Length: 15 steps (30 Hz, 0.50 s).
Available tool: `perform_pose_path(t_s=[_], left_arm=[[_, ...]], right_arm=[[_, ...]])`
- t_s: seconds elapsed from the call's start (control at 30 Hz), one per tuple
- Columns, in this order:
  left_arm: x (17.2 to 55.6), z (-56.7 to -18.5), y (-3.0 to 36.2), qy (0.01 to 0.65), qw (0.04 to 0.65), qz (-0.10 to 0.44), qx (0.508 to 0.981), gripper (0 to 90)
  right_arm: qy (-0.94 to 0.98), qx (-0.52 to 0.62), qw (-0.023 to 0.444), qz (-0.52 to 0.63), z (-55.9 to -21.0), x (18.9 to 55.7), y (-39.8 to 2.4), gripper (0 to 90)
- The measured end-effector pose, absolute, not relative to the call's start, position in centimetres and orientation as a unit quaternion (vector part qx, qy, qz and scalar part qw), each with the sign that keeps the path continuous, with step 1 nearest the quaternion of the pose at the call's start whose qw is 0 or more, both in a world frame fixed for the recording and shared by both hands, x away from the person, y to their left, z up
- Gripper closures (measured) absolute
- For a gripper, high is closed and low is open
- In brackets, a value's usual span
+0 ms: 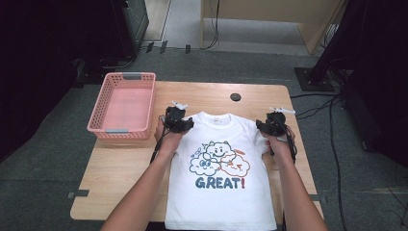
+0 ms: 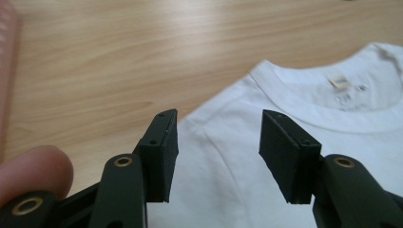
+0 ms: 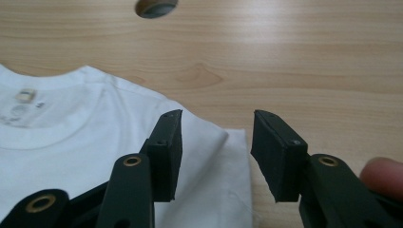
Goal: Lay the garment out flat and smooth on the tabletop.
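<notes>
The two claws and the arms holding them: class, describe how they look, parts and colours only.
Each claw, left claw and right claw, is a black body with a white three-cornered plate on top and a dark cable trailing back. Up close, each has two flat black rectangular pads on black arms with brass-coloured rivets. The forearms are bare, with no sleeves showing.

White T-shirt [image 1: 219,192]: laid flat, front side up, on the wooden table [image 1: 120,168], collar pointing away from the person, hem at the near table edge. Chest print shows 3 cartoon clouds above the word "GREAT!". Both short sleeves are spread outward. A small label sits inside the neckline [image 2: 340,83].
</notes>
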<state>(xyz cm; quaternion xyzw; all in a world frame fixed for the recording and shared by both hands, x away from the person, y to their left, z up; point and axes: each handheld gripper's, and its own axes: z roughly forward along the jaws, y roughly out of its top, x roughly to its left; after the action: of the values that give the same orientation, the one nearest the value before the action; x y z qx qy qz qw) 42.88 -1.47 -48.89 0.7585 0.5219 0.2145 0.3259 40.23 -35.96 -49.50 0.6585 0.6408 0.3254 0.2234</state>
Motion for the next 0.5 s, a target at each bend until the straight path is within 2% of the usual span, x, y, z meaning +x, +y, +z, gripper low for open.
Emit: perform_pose_path(t_s=[0.17, 0.3, 0.33, 0.37, 0.47, 0.5], left_arm=[[42.7, -50.3, -1.5, 0.523, 0.312, 0.205, 0.766, 48.6], [42.8, -51.5, -1.1, 0.534, 0.298, 0.206, 0.764, 51.0], [42.8, -51.8, -0.8, 0.536, 0.310, 0.214, 0.756, 50.8], [42.8, -51.9, -0.8, 0.536, 0.312, 0.216, 0.754, 52.2], [42.8, -52.0, -1.0, 0.539, 0.314, 0.224, 0.749, 52.1], [42.8, -52.0, -1.0, 0.540, 0.315, 0.226, 0.747, 52.1]], right_arm=[[0.636, 0.673, 0.201, 0.319, -50.7, 39.9, -36.6, 55.0], [0.667, 0.652, 0.208, 0.294, -51.7, 39.1, -36.5, 56.0], [0.672, 0.646, 0.216, 0.290, -51.9, 38.8, -36.4, 59.2], [0.679, 0.634, 0.233, 0.287, -52.1, 38.4, -36.4, 66.0], [0.675, 0.637, 0.233, 0.291, -52.1, 38.0, -36.7, 85.4], [0.673, 0.639, 0.232, 0.291, -52.1, 38.0, -36.8, 87.9]])
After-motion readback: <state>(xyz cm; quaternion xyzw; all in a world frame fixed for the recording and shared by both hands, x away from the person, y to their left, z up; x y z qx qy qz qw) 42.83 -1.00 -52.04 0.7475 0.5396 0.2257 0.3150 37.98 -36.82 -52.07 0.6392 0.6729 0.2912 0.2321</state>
